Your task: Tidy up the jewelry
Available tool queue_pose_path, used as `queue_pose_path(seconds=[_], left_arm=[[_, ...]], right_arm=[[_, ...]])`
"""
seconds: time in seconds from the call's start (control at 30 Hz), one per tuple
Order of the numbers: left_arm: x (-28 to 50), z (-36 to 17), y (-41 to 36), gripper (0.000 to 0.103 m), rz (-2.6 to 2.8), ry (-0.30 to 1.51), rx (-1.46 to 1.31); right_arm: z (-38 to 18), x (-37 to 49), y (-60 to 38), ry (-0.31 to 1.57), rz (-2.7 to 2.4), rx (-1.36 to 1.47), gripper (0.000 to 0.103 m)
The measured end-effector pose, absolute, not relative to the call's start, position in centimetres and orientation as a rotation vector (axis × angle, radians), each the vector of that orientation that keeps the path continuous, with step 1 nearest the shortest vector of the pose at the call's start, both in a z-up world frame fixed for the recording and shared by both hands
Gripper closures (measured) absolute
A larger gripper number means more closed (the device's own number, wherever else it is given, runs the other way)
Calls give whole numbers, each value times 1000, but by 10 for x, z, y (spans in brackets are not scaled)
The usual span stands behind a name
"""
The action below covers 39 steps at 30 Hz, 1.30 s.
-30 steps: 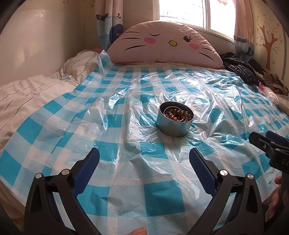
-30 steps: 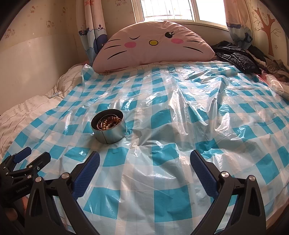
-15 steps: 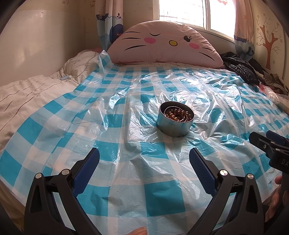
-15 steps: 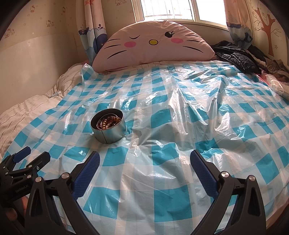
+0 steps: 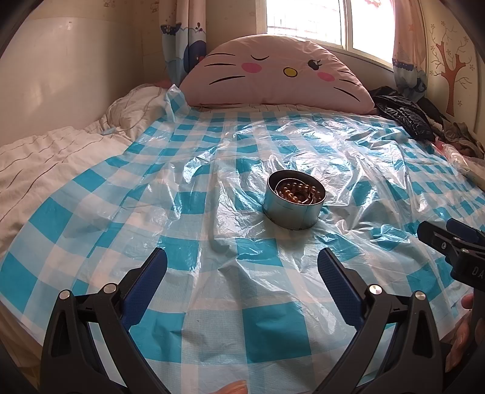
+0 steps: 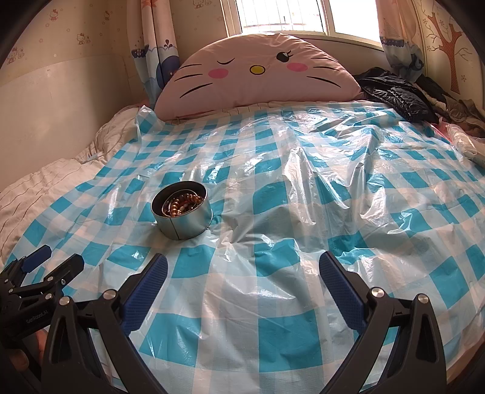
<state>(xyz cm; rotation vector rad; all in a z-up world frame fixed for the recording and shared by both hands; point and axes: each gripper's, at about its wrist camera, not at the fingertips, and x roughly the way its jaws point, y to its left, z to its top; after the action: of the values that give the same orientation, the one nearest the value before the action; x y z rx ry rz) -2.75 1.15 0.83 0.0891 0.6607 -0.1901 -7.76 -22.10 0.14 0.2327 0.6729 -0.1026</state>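
A round metal tin [image 5: 293,203] stands upright on the blue-and-white checked plastic sheet [image 5: 212,321] covering the bed. Inside the tin lies a string of brown beads [image 5: 298,192], coiled on the bottom. The left gripper [image 5: 242,266] is positioned near of the tin, slightly to its left, jaws spread wide and holding nothing. The right gripper [image 6: 243,268] is positioned to the right of the tin and nearer, jaws likewise spread wide and holding nothing. A pink cat-face cushion [image 6: 257,72] stands at the far end under the window [image 6: 282,15].
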Motion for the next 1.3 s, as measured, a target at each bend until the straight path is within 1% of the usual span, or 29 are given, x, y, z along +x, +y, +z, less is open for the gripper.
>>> queue_pose_path(seconds=[0.57,0.93,1.1,1.3], left_arm=[[-26,9,13,7,-193,663,87],[-15,6,22,7,-215,722,35],[-6,1,24,7,-195,780,58],[-12,2,16,7,-180,755,110]], right_arm=[[2,-77,-221,674,-103,232,7],[2,-76,-221,676,-103,233,7],[-1,-76,-219,681,-99,232,7],[-2,-76,-216,681,-97,217,7]])
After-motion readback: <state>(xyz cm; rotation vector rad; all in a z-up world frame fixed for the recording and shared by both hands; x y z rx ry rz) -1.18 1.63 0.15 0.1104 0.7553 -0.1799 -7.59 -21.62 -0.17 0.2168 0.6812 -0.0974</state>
